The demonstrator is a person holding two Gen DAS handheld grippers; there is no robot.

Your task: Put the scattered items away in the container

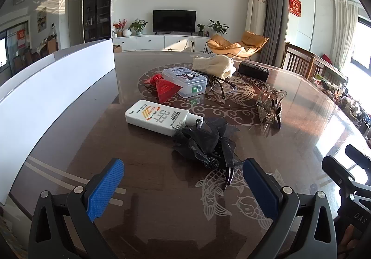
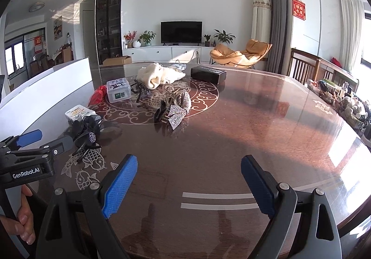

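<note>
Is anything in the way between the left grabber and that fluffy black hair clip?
Nothing visible. The left gripper is open above bare table, and the black hair clip lies just ahead of its fingertips. The white bottle lies beyond the clip, touching its far side, not in the way.

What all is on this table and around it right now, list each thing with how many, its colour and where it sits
table: one, dark brown, fish inlay
white bin: one, left edge
lotion bottle: one, white, lying flat
black hair clip: one, nearest left gripper
rhinestone claw clip: one, silver, centre
plastic box: one, clear
red pouch: one, beside box
glasses: one pair
knit gloves: cream, far
black box: one, far
left gripper: jaws open
right gripper: jaws open
</note>
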